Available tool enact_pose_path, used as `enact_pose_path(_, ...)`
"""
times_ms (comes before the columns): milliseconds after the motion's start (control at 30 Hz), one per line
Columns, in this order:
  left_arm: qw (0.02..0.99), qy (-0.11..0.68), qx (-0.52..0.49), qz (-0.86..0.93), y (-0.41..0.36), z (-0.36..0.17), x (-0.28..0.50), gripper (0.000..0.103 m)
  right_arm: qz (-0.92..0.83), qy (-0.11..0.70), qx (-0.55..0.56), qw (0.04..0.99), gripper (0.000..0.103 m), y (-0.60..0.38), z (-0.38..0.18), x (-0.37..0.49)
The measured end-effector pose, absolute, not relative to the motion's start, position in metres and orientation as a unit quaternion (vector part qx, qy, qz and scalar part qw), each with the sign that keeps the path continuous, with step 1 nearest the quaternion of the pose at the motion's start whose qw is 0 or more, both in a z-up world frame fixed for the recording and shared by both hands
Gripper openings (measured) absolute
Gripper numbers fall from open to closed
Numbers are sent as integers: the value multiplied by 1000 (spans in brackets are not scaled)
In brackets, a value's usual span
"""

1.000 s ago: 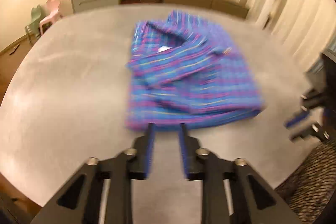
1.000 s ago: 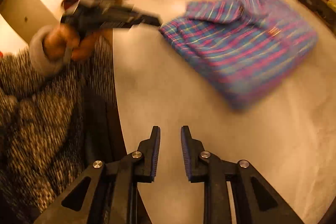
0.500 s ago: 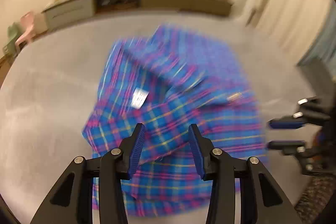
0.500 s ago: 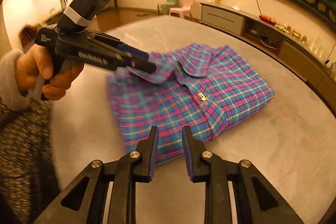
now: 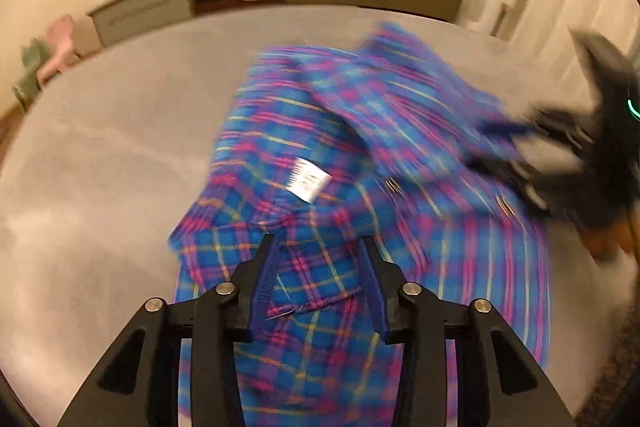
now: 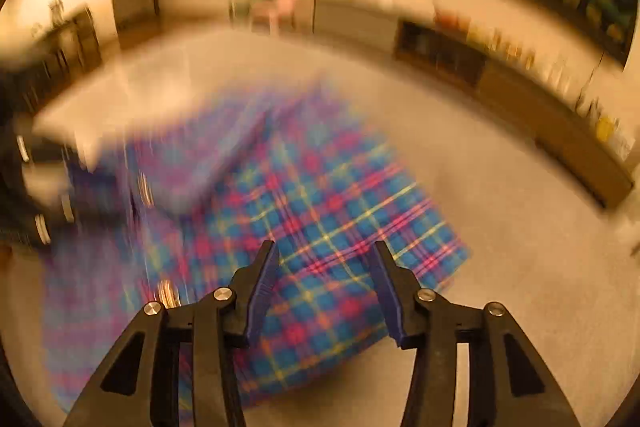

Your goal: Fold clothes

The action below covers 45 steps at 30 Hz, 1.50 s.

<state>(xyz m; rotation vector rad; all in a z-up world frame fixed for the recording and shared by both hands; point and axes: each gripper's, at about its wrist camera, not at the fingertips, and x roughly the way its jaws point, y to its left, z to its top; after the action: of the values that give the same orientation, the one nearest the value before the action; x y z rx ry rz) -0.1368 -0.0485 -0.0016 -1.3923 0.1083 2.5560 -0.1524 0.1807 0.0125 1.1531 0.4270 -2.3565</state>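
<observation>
Folded blue-and-pink plaid cotton shirt [image 5: 360, 227] is lying on the round grey table [image 5: 100, 167]; left gripper [image 5: 318, 267] jaws are closing around a fold (pads not pressing), right gripper [image 6: 324, 275] jaws are opening above it

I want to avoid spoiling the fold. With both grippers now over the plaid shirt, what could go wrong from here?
1. The left gripper is closing with a collar flap of the plaid shirt between its fingers; it may catch only one layer and pull the fold open.
2. The right gripper, opening over the shirt, looks blurred, so it could land off target.
</observation>
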Motion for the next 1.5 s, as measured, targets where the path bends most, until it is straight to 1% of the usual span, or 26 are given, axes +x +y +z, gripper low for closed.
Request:
enact_pose_path(33,99,34,-470,876,-51,4,-140,34,-844,152,454,242,49,177,11,-146)
enact_pose_path(100,108,13,-451,886,-60,26,-138,33,-798,142,518,271,49,169,19,-124)
enact_pose_path(133,123,-1,-433,893,-67,42,-132,33,-775,136,529,320,49,164,26,-101)
enact_pose_path(167,137,-15,-415,899,-75,59,-125,38,-765,127,524,351,49,164,33,-84)
enact_pose_path(200,143,-28,-395,907,-86,73,-115,41,-770,120,514,358,49,167,38,-72)
enact_pose_path(233,145,-42,-380,912,-99,83,-106,44,-782,114,506,345,49,172,41,-65)
enact_pose_path(267,150,-57,-376,913,-110,86,-98,44,-800,104,500,315,49,180,40,-63)
enact_pose_path(333,162,-90,-393,901,-127,79,-85,44,-821,96,487,281,49,187,36,-67)
enact_pose_path(433,174,-89,-447,873,-121,47,-86,44,-845,110,455,260,49,186,29,-72)
enact_pose_path(500,182,-70,-480,855,-102,21,-89,44,-839,131,463,256,49,181,14,-77)
enact_pose_path(567,182,-23,-509,841,-76,-1,-89,44,-828,124,484,255,50,183,4,-84)
enact_pose_path(633,174,24,-496,850,-64,-2,-88,44,-827,116,489,253,51,188,7,-88)
enact_pose_path(667,176,25,-495,850,-64,3,-87,44,-829,117,487,249,51,190,11,-89)
enact_pose_path(800,180,-43,-467,865,-86,37,-79,45,-843,91,464,256,51,201,28,-86)
enact_pose_path(867,155,-46,-454,876,-92,49,-72,58,-842,88,470,250,51,204,25,-91)
enact_pose_path(933,89,-22,-438,894,-86,55,-63,59,-840,101,480,233,51,198,20,-90)
enact_pose_path(1000,12,22,-406,914,-76,62,-57,59,-842,116,478,219,51,195,21,-86)
enact_pose_path(1033,-5,38,-391,919,-70,66,-51,59,-846,121,475,212,51,195,24,-84)
enact_pose_path(1100,6,37,-387,921,-59,70,-37,60,-852,126,468,197,53,194,35,-77)
enact_pose_path(1167,41,10,-398,916,-53,73,-25,69,-859,126,459,186,56,189,42,-66)
enact_pose_path(1233,79,-26,-402,912,-45,74,-13,75,-867,129,446,179,63,187,49,-56)
enact_pose_path(1267,90,-40,-401,911,-39,72,-7,81,-872,128,440,171,67,187,51,-49)
enact_pose_path(1300,93,-47,-397,912,-33,68,0,86,-874,123,439,166,68,189,51,-41)
enact_pose_path(1333,91,-45,-395,913,-24,64,5,99,-875,116,440,164,68,191,51,-34)
enact_pose_path(1367,89,-41,-392,915,-13,60,9,103,-876,110,441,162,68,193,51,-27)
enact_pose_path(1500,92,0,-399,912,20,47,25,103,-873,102,448,162,68,194,46,-4)
